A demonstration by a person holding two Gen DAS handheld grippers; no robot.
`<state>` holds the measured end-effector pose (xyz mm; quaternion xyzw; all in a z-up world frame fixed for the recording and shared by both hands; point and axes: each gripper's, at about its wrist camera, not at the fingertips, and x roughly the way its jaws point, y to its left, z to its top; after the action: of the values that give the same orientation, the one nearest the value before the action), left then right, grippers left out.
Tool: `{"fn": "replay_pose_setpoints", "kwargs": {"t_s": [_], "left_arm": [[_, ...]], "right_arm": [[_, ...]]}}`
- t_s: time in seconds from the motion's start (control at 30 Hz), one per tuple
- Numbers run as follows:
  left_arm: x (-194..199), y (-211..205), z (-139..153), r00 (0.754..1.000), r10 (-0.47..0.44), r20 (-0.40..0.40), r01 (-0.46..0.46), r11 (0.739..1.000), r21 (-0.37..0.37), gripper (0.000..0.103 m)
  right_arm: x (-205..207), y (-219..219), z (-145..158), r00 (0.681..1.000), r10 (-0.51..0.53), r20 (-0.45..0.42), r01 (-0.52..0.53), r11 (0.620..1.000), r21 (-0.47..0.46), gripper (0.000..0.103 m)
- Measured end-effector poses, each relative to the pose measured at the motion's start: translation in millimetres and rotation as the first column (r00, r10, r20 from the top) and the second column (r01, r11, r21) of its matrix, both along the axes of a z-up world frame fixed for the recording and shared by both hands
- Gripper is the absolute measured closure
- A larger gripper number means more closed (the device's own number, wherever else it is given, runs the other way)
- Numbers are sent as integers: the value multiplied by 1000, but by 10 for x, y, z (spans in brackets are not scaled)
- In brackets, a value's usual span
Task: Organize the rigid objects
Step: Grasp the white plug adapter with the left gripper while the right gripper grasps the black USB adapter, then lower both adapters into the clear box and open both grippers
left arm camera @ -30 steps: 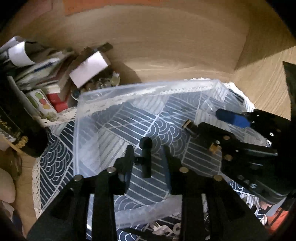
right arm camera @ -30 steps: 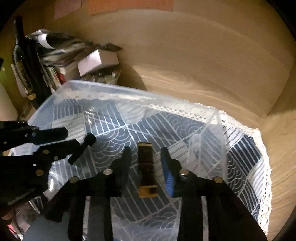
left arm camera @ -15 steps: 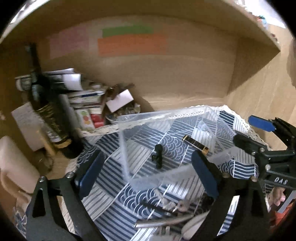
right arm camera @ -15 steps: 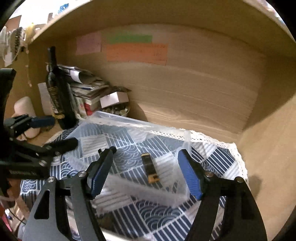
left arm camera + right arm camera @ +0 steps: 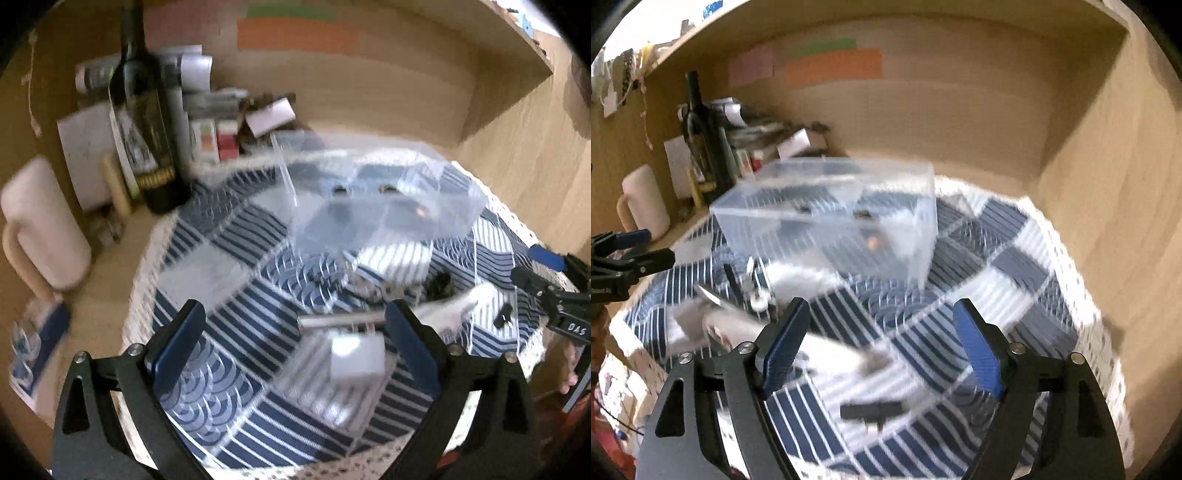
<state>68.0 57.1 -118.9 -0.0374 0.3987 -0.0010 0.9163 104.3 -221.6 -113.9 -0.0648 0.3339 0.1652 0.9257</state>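
Observation:
A clear plastic box (image 5: 384,195) stands on a blue and white patterned cloth (image 5: 229,295); it also shows in the right wrist view (image 5: 831,221). Two small dark objects lie inside it (image 5: 862,213). My left gripper (image 5: 291,343) is open and empty, pulled back over the cloth. Between its fingers lie a white block (image 5: 356,358) and a metal bar (image 5: 340,319). My right gripper (image 5: 882,349) is open and empty, above a small black T-shaped piece (image 5: 871,410). Blurred white and metal items (image 5: 731,317) lie at its left.
A dark wine bottle (image 5: 147,122), stacked boxes and papers (image 5: 229,122) and a cream mug (image 5: 40,225) stand at the back left. Wooden shelf walls (image 5: 1089,184) close in the back and right. Each gripper shows at the edge of the other's view (image 5: 554,295).
Both grippers let go of their small objects in the box, opened wide and pulled back and up. The box now lies farther away, and loose items on the cloth have come into view.

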Motion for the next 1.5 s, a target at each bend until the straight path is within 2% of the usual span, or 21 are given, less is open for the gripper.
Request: {"fn": "replay_pose_setpoints", "kwargs": {"t_s": [0.17,0.3,0.37,0.5,0.53,0.57,0.63,0.87,1.1,1.33,1.5], "left_arm": [[-117,-101,-187,1000,-18,-19,17,1000,-13,4],[-122,-192,-280,999,-32,-22,32,999,-5,6],[-95,-235,-322,999,-41,-32,40,999,-5,20],[-33,-274,-404,997,-60,-57,58,998,-31,35],[-21,-284,-424,996,-67,-62,64,997,-36,45],[-7,-290,-444,995,-74,-67,71,996,-44,56],[-3,-307,-461,995,-77,-69,74,996,-47,65],[-62,-281,-339,998,-52,-22,51,999,-18,65],[-36,-207,-7,998,-28,60,29,1000,-9,65],[163,-156,358,991,-12,134,18,999,-43,65],[379,-190,554,985,-10,174,16,999,-30,65]], "right_arm": [[-83,-44,-309,996,-17,-91,18,1000,9,25],[-125,-35,-494,992,-16,-124,15,1000,-12,26],[-153,-20,-519,995,-28,-97,23,999,-47,36],[-160,-5,-514,996,-17,-86,12,998,-56,56],[-159,1,-513,996,-13,-85,8,998,-59,62],[-159,-4,-511,996,-10,-86,5,998,-59,62],[-160,-7,-507,996,-8,-90,4,999,-49,62],[-142,-27,-385,997,-24,-73,23,1000,-2,62],[-19,26,-94,1000,-16,-1,16,999,38,62],[177,204,288,995,2,102,-10,997,70,62],[353,355,499,988,33,153,-44,997,66,62]]}}
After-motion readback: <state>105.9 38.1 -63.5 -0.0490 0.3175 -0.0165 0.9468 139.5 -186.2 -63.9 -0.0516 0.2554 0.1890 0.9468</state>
